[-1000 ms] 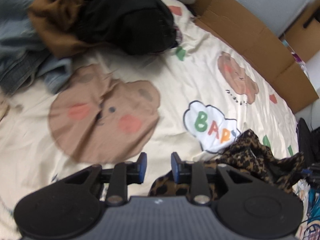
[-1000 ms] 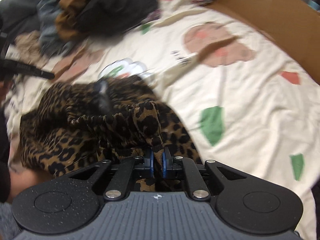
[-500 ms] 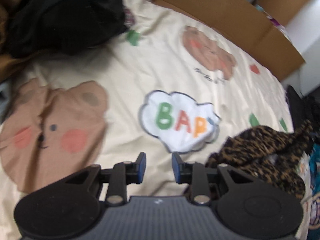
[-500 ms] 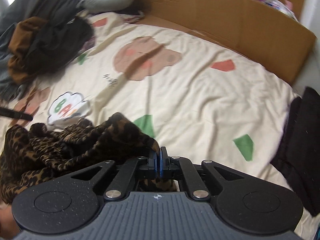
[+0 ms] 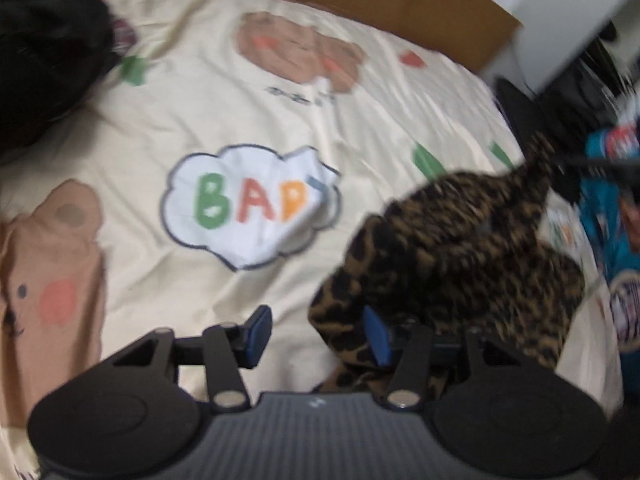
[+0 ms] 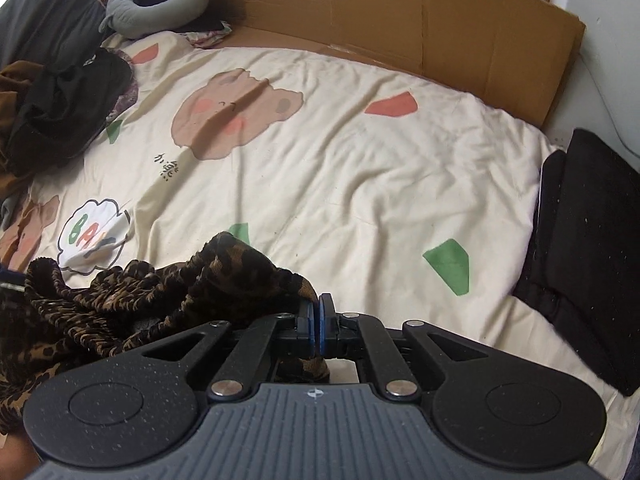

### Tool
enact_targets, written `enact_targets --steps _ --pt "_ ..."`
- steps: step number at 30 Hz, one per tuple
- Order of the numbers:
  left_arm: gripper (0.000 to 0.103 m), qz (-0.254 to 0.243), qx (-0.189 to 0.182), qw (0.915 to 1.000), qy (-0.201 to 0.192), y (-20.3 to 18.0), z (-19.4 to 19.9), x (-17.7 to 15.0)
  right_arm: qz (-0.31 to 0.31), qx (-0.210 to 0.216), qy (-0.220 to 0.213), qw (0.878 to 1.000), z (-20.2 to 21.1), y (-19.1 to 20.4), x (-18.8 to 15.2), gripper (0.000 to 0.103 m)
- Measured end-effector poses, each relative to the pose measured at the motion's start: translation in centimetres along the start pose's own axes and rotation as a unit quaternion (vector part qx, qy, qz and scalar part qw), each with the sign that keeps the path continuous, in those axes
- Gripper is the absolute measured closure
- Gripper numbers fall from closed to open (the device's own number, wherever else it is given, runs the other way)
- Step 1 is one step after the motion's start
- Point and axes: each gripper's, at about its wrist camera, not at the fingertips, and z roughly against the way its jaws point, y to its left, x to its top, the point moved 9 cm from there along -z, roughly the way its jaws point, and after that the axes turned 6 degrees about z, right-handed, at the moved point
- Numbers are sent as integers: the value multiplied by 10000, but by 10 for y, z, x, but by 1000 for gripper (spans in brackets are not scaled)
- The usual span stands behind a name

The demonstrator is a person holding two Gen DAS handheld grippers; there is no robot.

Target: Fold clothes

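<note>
A crumpled leopard-print garment [image 5: 452, 256] lies bunched on the cream bedspread [image 5: 224, 96], at the lower right of the left wrist view. My left gripper [image 5: 316, 334] is open wide, its right blue pad against the garment's near edge and nothing clamped between the fingers. In the right wrist view the same leopard-print garment [image 6: 144, 296] trails off to the left, and my right gripper [image 6: 317, 328] is shut on its edge, with a strip of fabric pinched between the blue pads.
A heap of black and brown clothes [image 6: 60, 108] sits at the left of the bedspread. A cardboard panel [image 6: 400, 24] lines the far side. A grey ring pillow [image 6: 156, 4] lies at the back left. Black fabric [image 6: 588, 248] hangs at the right edge. A person's teal printed top [image 5: 612, 216] is at the right.
My left gripper has opened wider and swung right, up to the leopard-print garment. My right gripper, still clamped on the garment, has drawn it right across the bedspread.
</note>
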Motion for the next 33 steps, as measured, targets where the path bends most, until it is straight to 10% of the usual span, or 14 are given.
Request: enact_targets --steps 8,13,33 --pt "49 533 -598 9967 95 1 -28 9 -30 35 68 10000 -7 1 -2 103" --pt "96 784 -928 9925 -133 -1 -27 24 -157 110 30 9998 -8 0 1 103" --pt "100 735 -415 9896 -1168 40 18 120 -25 367 -332 9988 -31 -7 62 103"
